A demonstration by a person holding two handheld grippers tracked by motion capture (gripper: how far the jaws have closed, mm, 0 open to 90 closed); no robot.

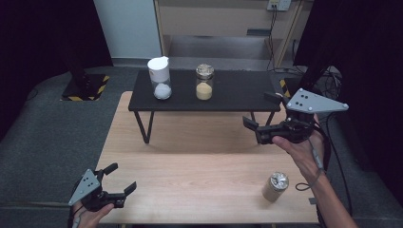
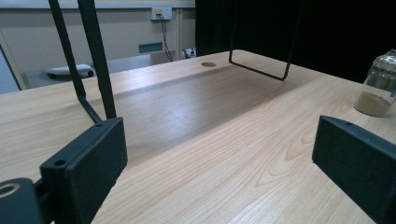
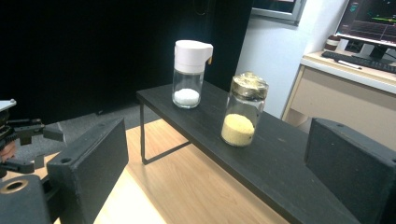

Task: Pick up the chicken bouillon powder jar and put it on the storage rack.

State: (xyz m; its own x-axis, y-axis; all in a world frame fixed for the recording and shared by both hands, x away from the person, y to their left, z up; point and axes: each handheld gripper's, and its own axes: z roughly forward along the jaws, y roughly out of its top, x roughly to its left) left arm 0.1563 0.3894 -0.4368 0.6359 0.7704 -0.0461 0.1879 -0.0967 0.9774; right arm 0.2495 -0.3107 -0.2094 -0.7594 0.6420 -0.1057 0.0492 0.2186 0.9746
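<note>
A low black shelf (image 1: pixel 237 95) stands at the back of the wooden table (image 1: pixel 190 161). Two glass jars stand on it: a white-lidded one with white powder (image 1: pixel 159 78) (image 3: pixel 189 74) and, to its right, a gold-lidded one with yellow grains (image 1: pixel 205 83) (image 3: pixel 243 109). A third jar, silver-lidded with beige powder (image 1: pixel 275 186) (image 2: pixel 379 84), stands on the table at the front right. My right gripper (image 1: pixel 260 110) (image 3: pixel 215 163) hovers open and empty at the shelf's right end, pointing towards the two jars. My left gripper (image 1: pixel 122 177) (image 2: pixel 219 158) rests open and empty at the table's front left corner.
The shelf's thin black wire legs (image 2: pixel 88 56) rise from the table, leaving a gap beneath. Dark curtains flank the area. A cabinet (image 1: pixel 223 19) stands behind, and a desk with a monitor (image 3: pixel 369 18) lies beyond the shelf. A cable (image 1: pixel 316 161) trails from my right gripper.
</note>
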